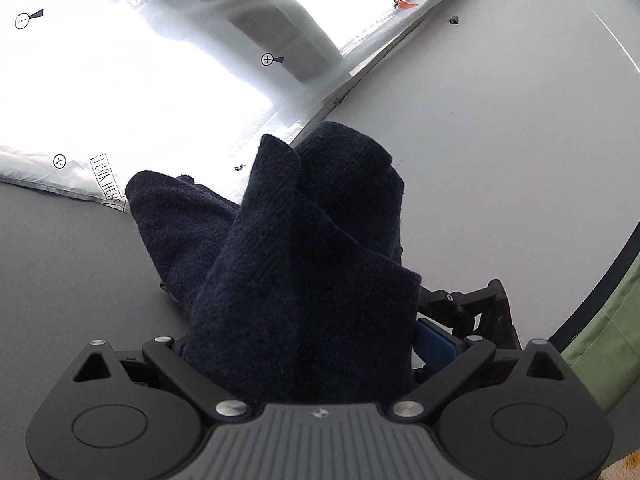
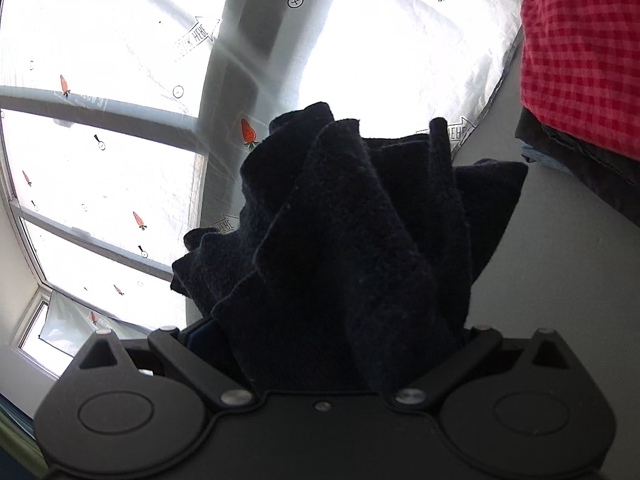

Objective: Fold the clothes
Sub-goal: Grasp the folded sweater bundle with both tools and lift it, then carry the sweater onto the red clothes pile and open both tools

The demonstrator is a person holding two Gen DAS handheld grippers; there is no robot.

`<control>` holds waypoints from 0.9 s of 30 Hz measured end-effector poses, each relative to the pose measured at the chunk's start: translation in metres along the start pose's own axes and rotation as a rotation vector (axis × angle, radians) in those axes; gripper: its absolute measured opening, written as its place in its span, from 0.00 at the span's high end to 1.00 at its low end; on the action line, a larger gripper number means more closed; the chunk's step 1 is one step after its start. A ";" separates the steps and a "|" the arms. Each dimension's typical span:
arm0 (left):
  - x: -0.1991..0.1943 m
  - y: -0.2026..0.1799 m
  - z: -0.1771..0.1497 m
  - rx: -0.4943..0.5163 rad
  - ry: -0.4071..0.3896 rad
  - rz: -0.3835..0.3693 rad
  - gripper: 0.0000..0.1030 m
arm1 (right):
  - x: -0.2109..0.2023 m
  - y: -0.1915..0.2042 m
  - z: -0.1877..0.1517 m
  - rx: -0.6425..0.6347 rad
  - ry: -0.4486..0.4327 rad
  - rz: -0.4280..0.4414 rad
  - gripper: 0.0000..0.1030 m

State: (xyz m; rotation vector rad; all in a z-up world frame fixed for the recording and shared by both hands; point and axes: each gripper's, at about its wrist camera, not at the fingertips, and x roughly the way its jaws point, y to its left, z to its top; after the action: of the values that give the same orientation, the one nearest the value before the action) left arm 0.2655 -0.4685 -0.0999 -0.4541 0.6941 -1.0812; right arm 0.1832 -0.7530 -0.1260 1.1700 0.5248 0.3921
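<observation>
A dark navy knitted garment (image 1: pixel 296 264) is bunched up and raised in front of both cameras. My left gripper (image 1: pixel 304 344) is shut on a fold of it; the cloth hides the fingertips. A blue pad and black linkage of the other gripper (image 1: pixel 460 320) show just to its right. In the right wrist view the same garment (image 2: pixel 348 240) rises in thick folds out of my right gripper (image 2: pixel 332 344), which is shut on it. The fingertips there are hidden too.
A window with a white carrot-print curtain (image 1: pixel 120 80) is behind, also in the right wrist view (image 2: pixel 100 160). A grey wall (image 1: pixel 500 140) is at right. A stack of clothes with a red checked piece (image 2: pixel 580 60) on top sits at upper right. Green fabric (image 1: pixel 608 336) lies at right.
</observation>
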 end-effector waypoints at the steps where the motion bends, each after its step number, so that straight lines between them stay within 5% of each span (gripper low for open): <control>1: 0.019 -0.012 0.002 0.017 -0.004 -0.015 0.05 | -0.010 0.000 0.013 -0.008 -0.011 0.001 0.01; 6: 0.094 -0.092 0.024 0.088 -0.020 -0.118 0.06 | -0.063 0.012 0.093 -0.091 -0.115 -0.008 0.01; 8: 0.126 -0.104 0.025 0.097 -0.027 -0.119 0.06 | -0.077 0.027 0.128 -0.185 -0.137 -0.074 0.01; 12: 0.195 -0.102 0.021 0.080 -0.019 -0.012 0.09 | -0.064 0.056 0.180 -0.505 -0.124 -0.333 0.01; 16: 0.259 -0.052 -0.003 0.020 0.142 0.213 0.18 | -0.011 0.053 0.187 -0.905 -0.097 -0.712 0.12; 20: 0.253 -0.023 -0.018 0.018 0.153 0.389 0.25 | 0.020 0.035 0.183 -1.252 -0.195 -0.927 0.14; 22: 0.252 -0.021 -0.010 0.062 0.123 0.422 0.23 | 0.020 0.032 0.182 -1.305 -0.212 -0.902 0.20; 23: 0.251 -0.022 -0.008 0.097 0.123 0.451 0.23 | 0.019 0.029 0.184 -1.281 -0.206 -0.857 0.30; 25: 0.248 -0.025 -0.004 0.144 0.131 0.516 0.23 | 0.017 0.013 0.194 -1.167 -0.163 -0.770 0.48; 27: 0.251 -0.003 0.008 0.118 0.150 0.562 0.23 | 0.012 -0.016 0.184 -1.007 -0.064 -0.753 0.54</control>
State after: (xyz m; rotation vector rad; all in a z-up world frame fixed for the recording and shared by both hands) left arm 0.3435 -0.6983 -0.1649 -0.0630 0.8226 -0.6213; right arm 0.2995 -0.8926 -0.0890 -0.0225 0.5641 -0.0627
